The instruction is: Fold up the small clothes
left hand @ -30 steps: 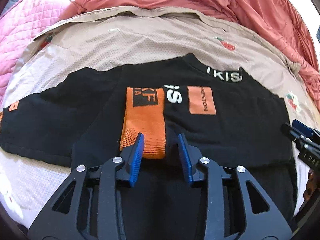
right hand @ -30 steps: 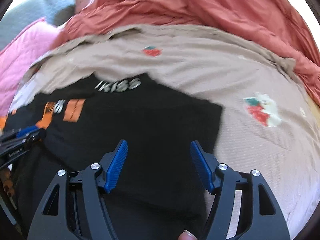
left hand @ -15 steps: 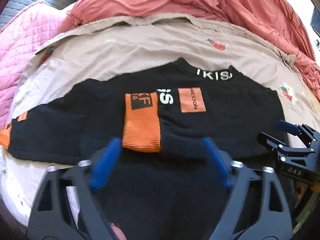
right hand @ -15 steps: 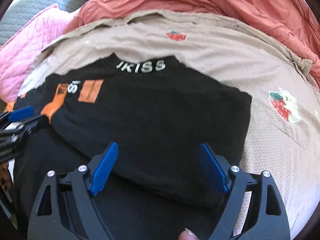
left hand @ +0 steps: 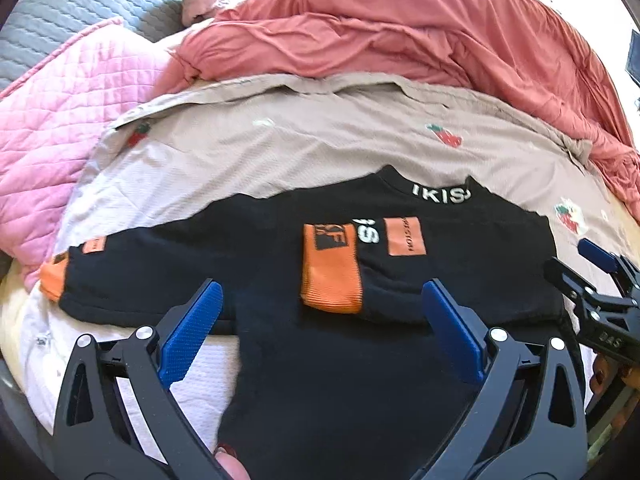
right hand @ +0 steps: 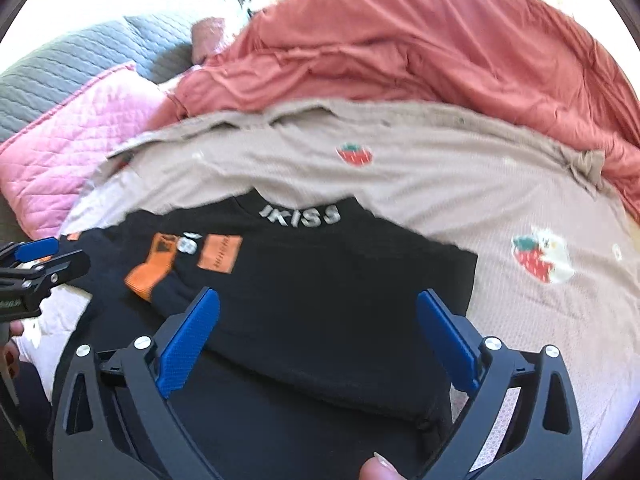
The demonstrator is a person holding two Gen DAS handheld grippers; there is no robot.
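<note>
The left gripper [left hand: 322, 322] is showing black arms, bumpy blue pads [left hand: 191, 332] and shiny silver screws. The right gripper [right hand: 319, 334] is looking the same, wearing a sparkly silver sticker.

A bed fills both views, covered by a beige sheet [left hand: 328, 136] printed with strawberries. A rumpled coral-red duvet [left hand: 400, 24] is heaped along the bed's far edge. At the far left corner lie a pink quilted blanket [left hand: 60, 120] and a grey quilted cover [left hand: 80, 8]. Bright daylight washes out the area beyond.
</note>
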